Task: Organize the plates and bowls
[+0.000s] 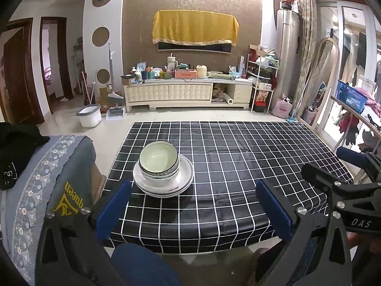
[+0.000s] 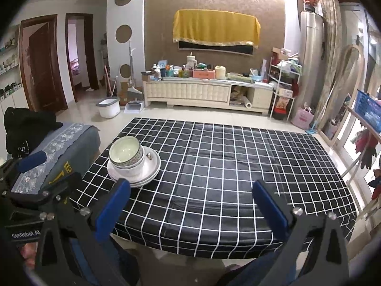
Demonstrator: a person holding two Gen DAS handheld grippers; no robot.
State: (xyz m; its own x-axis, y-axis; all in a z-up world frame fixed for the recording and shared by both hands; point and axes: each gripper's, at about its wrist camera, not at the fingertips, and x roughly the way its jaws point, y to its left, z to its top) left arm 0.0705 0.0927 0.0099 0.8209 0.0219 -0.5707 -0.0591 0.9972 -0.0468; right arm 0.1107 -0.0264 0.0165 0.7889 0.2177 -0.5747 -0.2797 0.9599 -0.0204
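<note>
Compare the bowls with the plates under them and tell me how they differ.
The bowls are deep and sit nested on top; the plates are flat, wider, and lie underneath on the checked tablecloth. The top bowl looks pale green inside with a dark patterned band around its rim; the plates look plain white with a thin dark edge. Both are round, stacked in one pile at the table's left side, and neither gripper touches them.

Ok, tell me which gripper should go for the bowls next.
Left. The bowls sit just ahead of the open left gripper; the right gripper, also open, sees them off to its left.
</note>
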